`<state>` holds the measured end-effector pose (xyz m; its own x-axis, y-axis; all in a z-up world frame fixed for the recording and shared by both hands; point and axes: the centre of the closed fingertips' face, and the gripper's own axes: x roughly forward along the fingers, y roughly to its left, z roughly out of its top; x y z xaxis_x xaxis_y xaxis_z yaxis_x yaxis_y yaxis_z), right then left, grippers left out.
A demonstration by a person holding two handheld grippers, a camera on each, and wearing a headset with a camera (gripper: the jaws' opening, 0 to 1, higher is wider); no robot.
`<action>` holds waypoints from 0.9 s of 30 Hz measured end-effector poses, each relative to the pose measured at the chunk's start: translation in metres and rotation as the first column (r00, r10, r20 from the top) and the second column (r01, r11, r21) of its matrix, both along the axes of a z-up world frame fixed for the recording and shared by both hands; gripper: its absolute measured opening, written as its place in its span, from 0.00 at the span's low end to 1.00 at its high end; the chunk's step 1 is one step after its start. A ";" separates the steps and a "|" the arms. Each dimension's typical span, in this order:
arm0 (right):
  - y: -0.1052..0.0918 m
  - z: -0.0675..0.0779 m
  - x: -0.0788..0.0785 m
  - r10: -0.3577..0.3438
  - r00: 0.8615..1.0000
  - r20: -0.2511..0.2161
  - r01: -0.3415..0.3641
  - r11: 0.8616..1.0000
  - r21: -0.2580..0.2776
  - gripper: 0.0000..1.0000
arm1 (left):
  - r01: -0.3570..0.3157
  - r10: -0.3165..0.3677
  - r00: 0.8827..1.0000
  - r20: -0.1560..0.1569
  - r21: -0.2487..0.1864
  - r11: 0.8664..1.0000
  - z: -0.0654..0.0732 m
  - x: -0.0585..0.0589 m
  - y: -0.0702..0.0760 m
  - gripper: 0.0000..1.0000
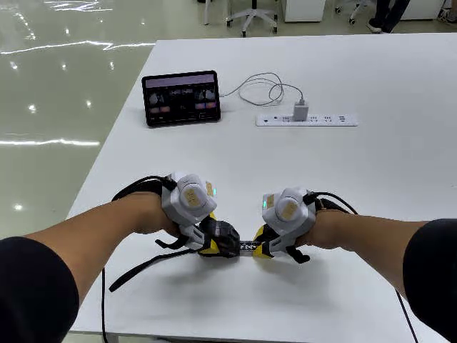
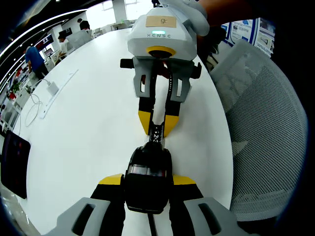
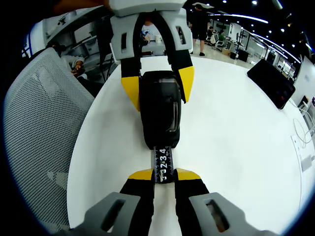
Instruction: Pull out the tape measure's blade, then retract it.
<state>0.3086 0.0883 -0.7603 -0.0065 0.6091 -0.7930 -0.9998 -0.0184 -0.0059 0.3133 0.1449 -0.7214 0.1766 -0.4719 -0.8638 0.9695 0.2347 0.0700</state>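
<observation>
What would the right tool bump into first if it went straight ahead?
The black tape measure case, I'd say. The right tool pinches the blade, and the case sits right ahead along it, held by the left tool.

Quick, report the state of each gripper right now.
Left gripper: shut on the tape measure.
Right gripper: shut on the blade, which is a short way out of the case.

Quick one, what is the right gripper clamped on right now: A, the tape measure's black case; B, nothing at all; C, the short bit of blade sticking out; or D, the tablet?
C: the right gripper pinches the numbered blade just past the case, which the left gripper holds.
</observation>
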 end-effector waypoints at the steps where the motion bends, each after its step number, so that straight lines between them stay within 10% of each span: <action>1: -0.001 0.000 0.000 -0.003 1.000 -0.004 0.003 1.000 0.000 0.11 | 0.001 -0.001 1.000 0.001 0.000 1.000 0.000 0.000 0.000 0.30; 27: -0.012 0.000 0.001 -0.016 1.000 -0.007 0.016 1.000 -0.012 0.11 | -0.005 0.005 1.000 0.002 -0.002 1.000 0.000 0.001 0.001 0.30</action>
